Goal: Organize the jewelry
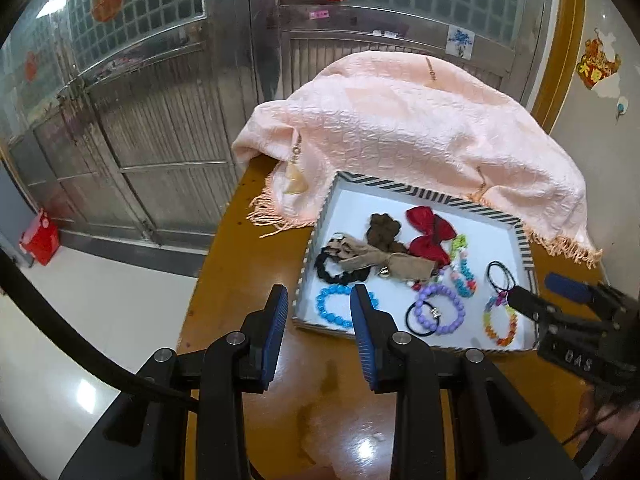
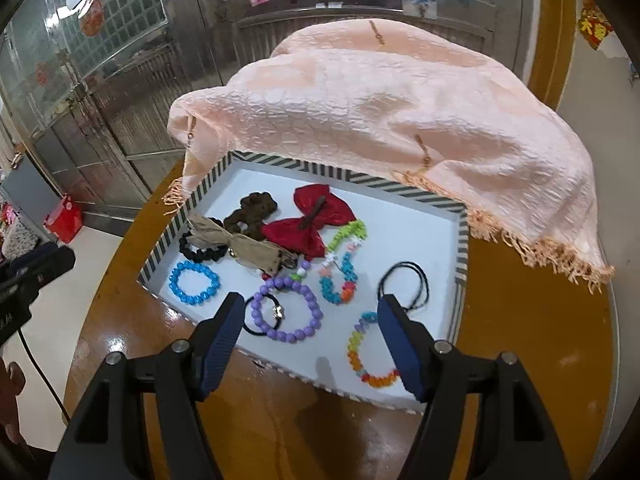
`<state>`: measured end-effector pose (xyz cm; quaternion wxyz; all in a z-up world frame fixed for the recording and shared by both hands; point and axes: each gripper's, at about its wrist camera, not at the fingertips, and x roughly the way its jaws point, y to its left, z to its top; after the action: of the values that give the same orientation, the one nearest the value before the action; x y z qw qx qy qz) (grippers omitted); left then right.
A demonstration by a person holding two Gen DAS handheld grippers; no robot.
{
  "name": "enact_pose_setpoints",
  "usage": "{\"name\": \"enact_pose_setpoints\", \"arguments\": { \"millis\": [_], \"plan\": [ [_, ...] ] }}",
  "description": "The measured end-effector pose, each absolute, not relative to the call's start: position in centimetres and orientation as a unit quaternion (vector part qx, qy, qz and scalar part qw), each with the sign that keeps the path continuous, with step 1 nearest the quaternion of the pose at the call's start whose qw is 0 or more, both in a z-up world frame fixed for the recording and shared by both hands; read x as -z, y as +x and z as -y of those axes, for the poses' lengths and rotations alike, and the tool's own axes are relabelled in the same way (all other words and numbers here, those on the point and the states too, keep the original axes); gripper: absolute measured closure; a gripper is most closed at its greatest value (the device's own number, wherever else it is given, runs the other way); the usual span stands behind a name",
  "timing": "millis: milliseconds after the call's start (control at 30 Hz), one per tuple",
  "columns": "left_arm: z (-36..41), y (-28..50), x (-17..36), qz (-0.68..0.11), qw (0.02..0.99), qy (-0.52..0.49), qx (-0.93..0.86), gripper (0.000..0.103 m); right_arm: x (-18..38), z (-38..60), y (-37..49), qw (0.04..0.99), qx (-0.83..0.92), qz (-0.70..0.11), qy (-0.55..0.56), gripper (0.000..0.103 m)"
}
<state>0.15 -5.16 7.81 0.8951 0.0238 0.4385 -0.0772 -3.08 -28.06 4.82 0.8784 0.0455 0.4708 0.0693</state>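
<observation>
- Left wrist view: left gripper (image 1: 319,296) low centre, jaws partway open, empty, tips over near-left edge of the tray (image 1: 424,194) w/ blue bracelet (image 1: 340,307) between them. Risk: closing here could catch the tray wall, not beads.
- Right wrist view: right gripper (image 2: 311,305) wide open, holds nothing, above purple bracelet (image 2: 286,308) & rainbow bracelet (image 2: 366,354) lower centre. Risk: snagging the black hair tie (image 2: 260,318) too.

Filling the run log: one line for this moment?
left gripper: open, empty | right gripper: open, empty | purple bracelet, rainbow bracelet: in tray
</observation>
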Motion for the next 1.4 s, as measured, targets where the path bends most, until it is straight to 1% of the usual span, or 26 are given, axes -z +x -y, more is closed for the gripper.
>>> {"name": "enact_pose_setpoints", "arguments": {
  "millis": [133,467,1400],
  "plan": [
    [6.4,0.6,-7.5,-0.442,0.892,0.026,0.091,0.08,-5.4,28.7,-4.2,0.884,-0.05,-0.463,0.045,0.029],
    [8.9,1.0,-6.7,-0.442,0.888,0.051,0.114,0.08,-5.4,30.0,-6.0,0.884,-0.019,-0.464,0.055,0.029],
    [10.9,1.8,-5.5,-0.444,0.883,0.08,0.131,0.08,-5.0,30.6,-5.1,0.881,-0.017,-0.469,0.065,0.029]
  ]
}}
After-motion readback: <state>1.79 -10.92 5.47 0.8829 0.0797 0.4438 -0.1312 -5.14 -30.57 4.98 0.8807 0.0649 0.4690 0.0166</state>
